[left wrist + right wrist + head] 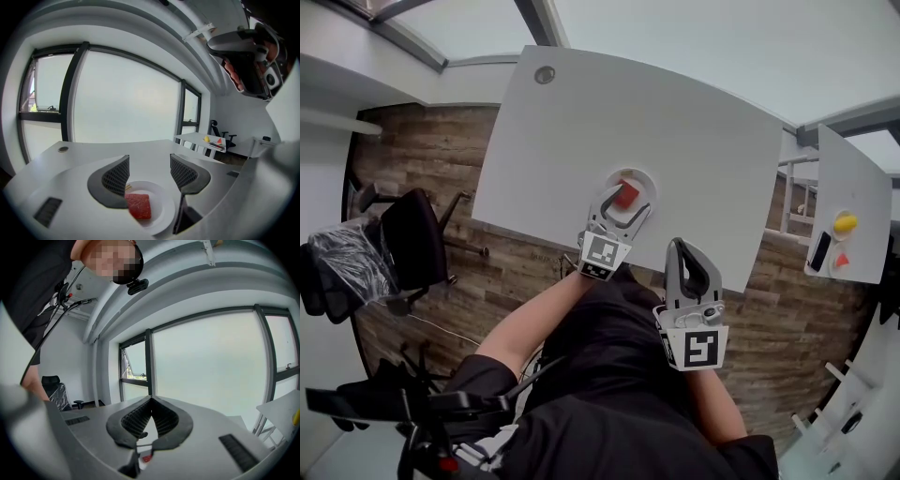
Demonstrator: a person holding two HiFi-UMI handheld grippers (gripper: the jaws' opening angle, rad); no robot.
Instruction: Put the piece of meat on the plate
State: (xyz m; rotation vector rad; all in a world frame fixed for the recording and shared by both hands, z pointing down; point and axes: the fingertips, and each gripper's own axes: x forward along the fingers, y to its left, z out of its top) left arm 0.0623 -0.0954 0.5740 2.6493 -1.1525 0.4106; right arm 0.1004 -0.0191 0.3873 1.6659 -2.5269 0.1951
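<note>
- Head view: left gripper (628, 208) sits over the plate (643, 175) on the table (675, 131), with the meat (625, 194) lying on the plate. The right gripper (682, 246) is off the table edge, near the person's body.
- Left gripper view: jaws wide apart, meat (138, 205) flat on the plate (161, 192) below them, not pinched. Placing looks done. Next move is probably a straight lift clear without nudging the meat.
- Right gripper view: jaws pressed together, nothing between them.
</note>
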